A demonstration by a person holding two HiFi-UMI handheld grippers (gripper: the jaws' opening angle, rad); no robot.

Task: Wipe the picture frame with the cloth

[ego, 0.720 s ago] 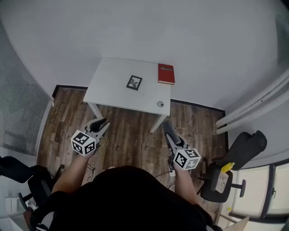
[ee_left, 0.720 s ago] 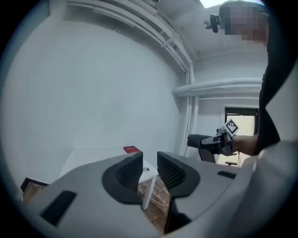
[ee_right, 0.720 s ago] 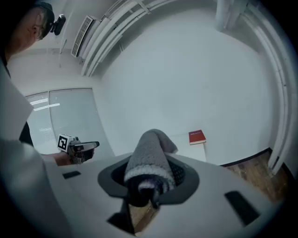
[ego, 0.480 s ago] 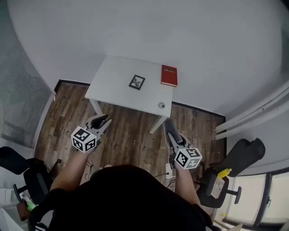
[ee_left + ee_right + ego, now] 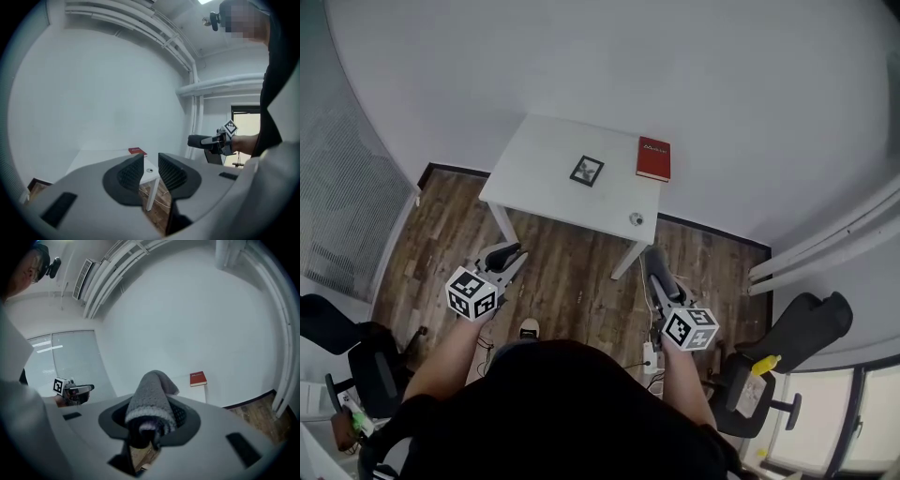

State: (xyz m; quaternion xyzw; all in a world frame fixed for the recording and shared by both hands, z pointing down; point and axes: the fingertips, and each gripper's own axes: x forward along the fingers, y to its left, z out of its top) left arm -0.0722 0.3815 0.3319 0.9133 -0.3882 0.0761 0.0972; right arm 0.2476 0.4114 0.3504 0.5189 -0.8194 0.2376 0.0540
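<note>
A small dark picture frame [image 5: 587, 171] lies flat on the white table [image 5: 534, 173] by the far wall. Both grippers hover over the wooden floor, well short of the table. My right gripper [image 5: 653, 265] is shut on a folded grey cloth [image 5: 152, 399], which bulges up out of its jaws [image 5: 151, 423]. My left gripper [image 5: 510, 255] is shut, with a thin slit between its pads and nothing in them [image 5: 150, 163]. In the two gripper views the frame is hidden behind the jaws.
A red book [image 5: 653, 158] lies at the table's far right, and a small round object [image 5: 635, 218] sits near its front right corner. Office chairs stand at the right [image 5: 769, 370] and lower left [image 5: 356, 361]. White pipes [image 5: 825, 239] run along the right wall. A shoe [image 5: 528, 328] rests on the floor.
The head view has swung a little, so the table sits slightly further right. Both grippers have dropped a little in the picture. A shoe has come into view below the left gripper.
</note>
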